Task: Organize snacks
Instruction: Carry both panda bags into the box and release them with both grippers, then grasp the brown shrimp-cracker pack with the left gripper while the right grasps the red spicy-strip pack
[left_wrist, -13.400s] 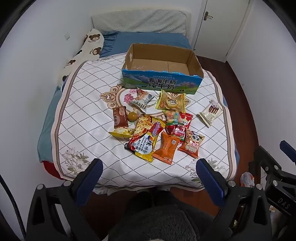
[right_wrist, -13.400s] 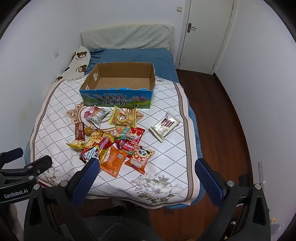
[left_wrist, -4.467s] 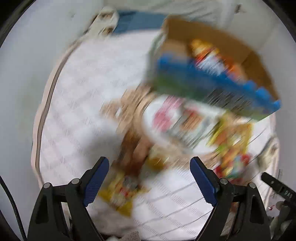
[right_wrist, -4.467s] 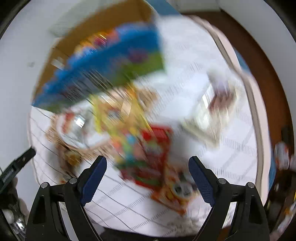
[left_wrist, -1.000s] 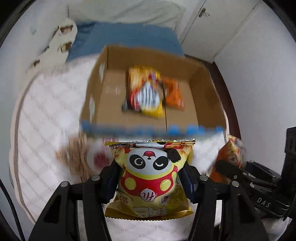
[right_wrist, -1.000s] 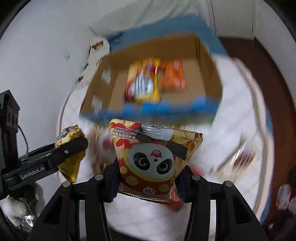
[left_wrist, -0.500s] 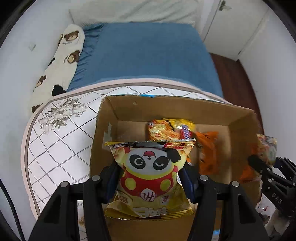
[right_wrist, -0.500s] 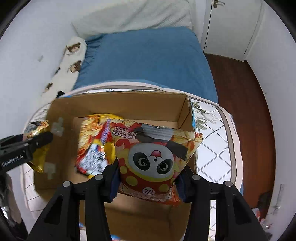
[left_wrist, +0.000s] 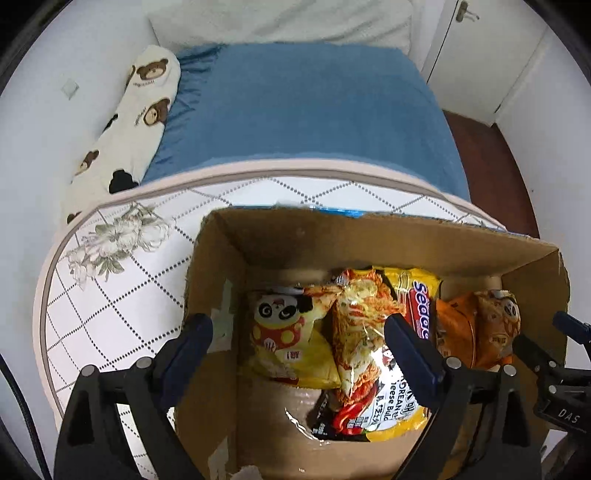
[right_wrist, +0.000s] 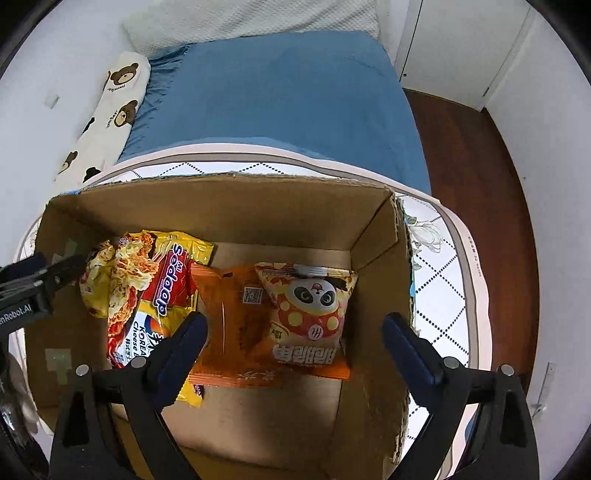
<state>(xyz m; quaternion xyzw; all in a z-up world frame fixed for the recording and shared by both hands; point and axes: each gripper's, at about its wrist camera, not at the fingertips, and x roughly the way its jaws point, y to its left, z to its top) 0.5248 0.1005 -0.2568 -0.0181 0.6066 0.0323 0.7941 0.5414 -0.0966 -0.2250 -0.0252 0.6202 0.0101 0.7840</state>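
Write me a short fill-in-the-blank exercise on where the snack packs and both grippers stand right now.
1. Both panda snack packs lie inside the cardboard ____.
2. The orange panda pack rests partly on a flat ____ packet.
3. The yellow panda pack lies to the ____ of the Sedaap noodle pack in the left wrist view.
4. The left gripper and the right gripper both hang with fingers ____ and nothing between them.

Missing words: box; orange; left; open
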